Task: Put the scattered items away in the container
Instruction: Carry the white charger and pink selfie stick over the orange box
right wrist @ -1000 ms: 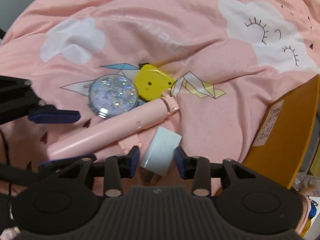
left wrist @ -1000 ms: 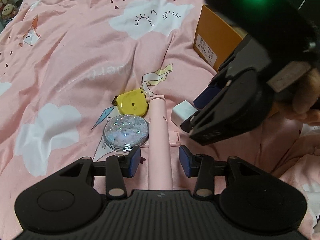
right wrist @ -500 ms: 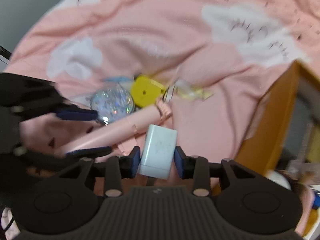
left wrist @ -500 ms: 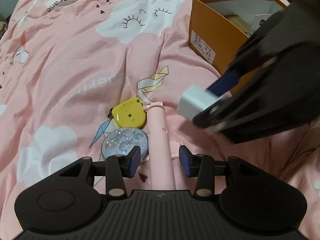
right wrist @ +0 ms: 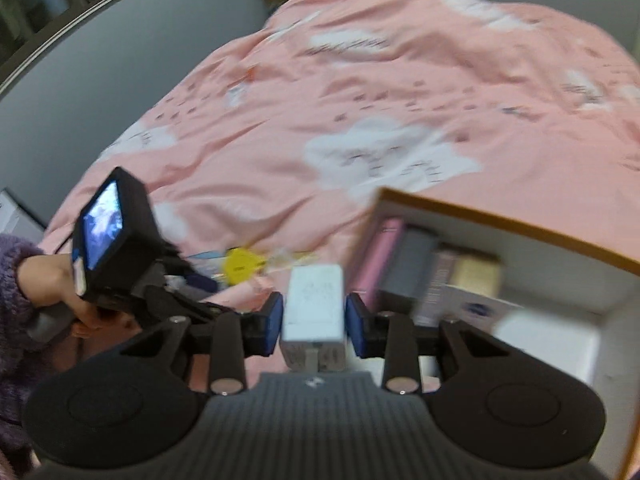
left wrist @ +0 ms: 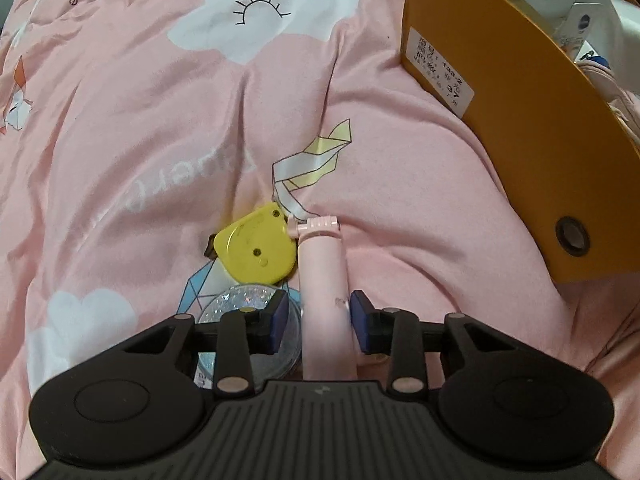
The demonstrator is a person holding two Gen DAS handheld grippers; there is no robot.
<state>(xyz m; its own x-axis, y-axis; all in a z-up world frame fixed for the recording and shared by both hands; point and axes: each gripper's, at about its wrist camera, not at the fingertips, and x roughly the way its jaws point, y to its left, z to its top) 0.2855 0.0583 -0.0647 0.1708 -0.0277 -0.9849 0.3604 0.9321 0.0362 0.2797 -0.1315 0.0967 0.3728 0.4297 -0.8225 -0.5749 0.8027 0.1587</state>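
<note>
- Charger block (right wrist: 316,300), a small white hard-plastic cuboid with rounded edges, sits between the blue pads of the right gripper (right wrist: 314,322), its plug end facing the camera. The jaws are closed on its flat sides, a sound hold for a smooth box shape. It hangs in the air just short of the near wall of the orange box (right wrist: 500,224).
- That box is stiff cardboard, orange outside and white inside, open at the top; several flat packs already lie inside it in a row, so the block probably goes in beside them.
- Pink stick (left wrist: 324,280), a smooth matte tube with a ribbed cap at its far end, lies on the bedspread (left wrist: 120,120) between the fingers of the left gripper (left wrist: 319,320). The jaws straddle it with a small gap on each side, so it is not yet gripped.
- Just left of the stick lie a yellow tape measure (left wrist: 256,250), glossy and rounded, and a round glitter case (left wrist: 244,304), partly under the left finger.
- Soft, wrinkled fabric lets these things sink slightly.
</note>
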